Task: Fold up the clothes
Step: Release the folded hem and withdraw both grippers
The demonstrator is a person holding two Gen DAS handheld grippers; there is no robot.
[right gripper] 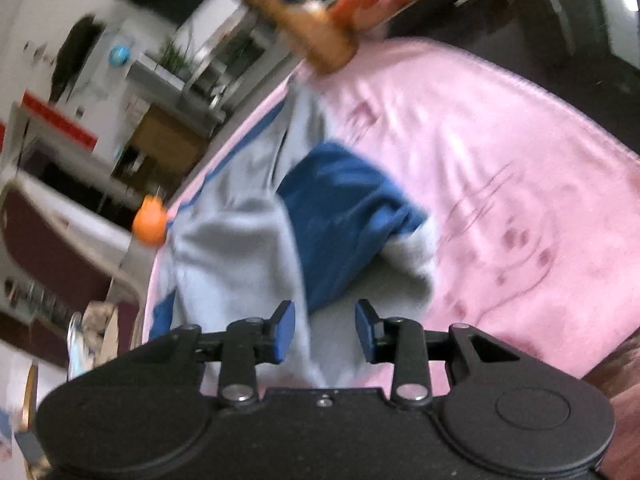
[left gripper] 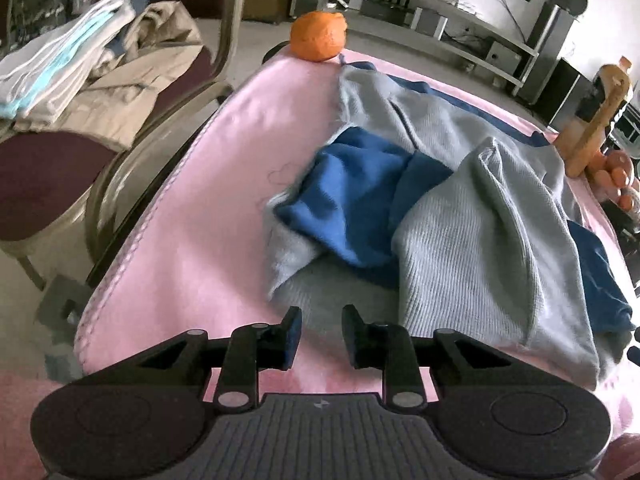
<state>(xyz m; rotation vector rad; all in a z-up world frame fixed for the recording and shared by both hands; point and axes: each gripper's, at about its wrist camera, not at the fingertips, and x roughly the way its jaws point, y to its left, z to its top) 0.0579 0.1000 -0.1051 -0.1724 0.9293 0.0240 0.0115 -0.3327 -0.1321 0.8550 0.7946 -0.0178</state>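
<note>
A grey and blue knit garment point(left gripper: 452, 200) lies crumpled on the pink blanket point(left gripper: 208, 208) that covers the table. My left gripper point(left gripper: 322, 338) is open and empty, just above the garment's near grey edge. In the blurred right wrist view the same garment point(right gripper: 256, 240) lies ahead on the blanket point(right gripper: 500, 168). My right gripper point(right gripper: 325, 330) is open, its jaws standing over the garment's near grey edge without holding it.
An orange point(left gripper: 319, 36) sits at the far edge of the blanket and shows in the right wrist view point(right gripper: 150, 222) too. A wooden stand point(left gripper: 596, 128) with small fruit is at the right. A chair point(left gripper: 52, 168) at the left carries folded clothes point(left gripper: 80, 68).
</note>
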